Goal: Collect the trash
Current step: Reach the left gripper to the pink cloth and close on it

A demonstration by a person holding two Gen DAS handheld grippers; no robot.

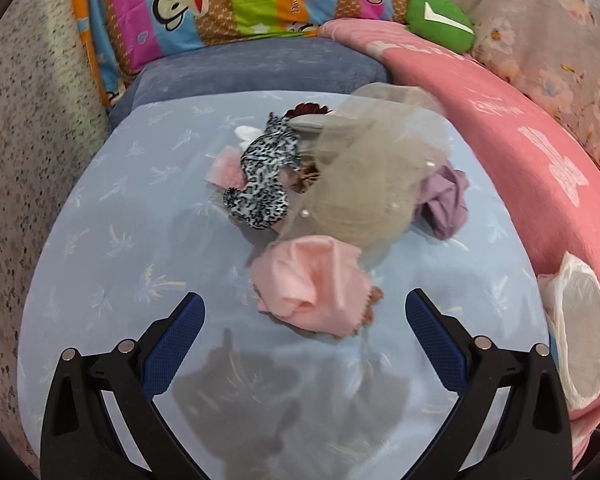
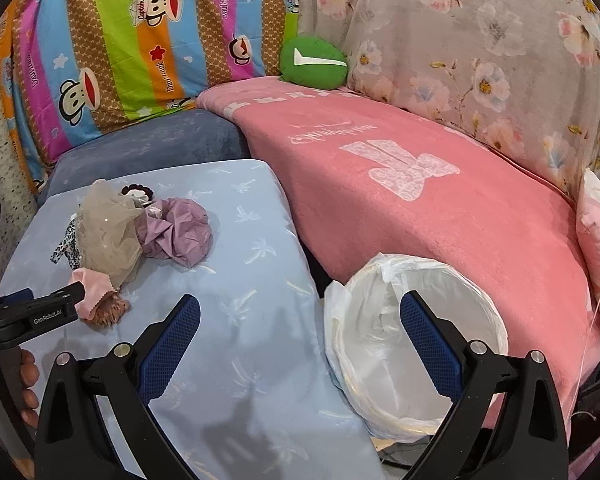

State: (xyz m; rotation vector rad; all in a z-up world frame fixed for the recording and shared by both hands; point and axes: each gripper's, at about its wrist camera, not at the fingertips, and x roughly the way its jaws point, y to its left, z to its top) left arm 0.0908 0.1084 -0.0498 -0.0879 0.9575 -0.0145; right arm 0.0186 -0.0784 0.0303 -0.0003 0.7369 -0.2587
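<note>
Judging by the bin [image 2: 416,344], which looks bare inside its white liner, I have hardly begun. All the trash still sits in one heap [image 1: 332,208] on the table [image 1: 100,208]: beige netting, a spotted scrap, a purple wad [image 2: 176,236] and a pink cloth [image 1: 312,280]. My left tongs [image 1: 304,332] are spread wide and empty, the pink cloth just ahead of the tips. My right tongs [image 2: 300,332] are wide and empty too, over the table edge and the bin's rim. Every piece is left to carry over.
</note>
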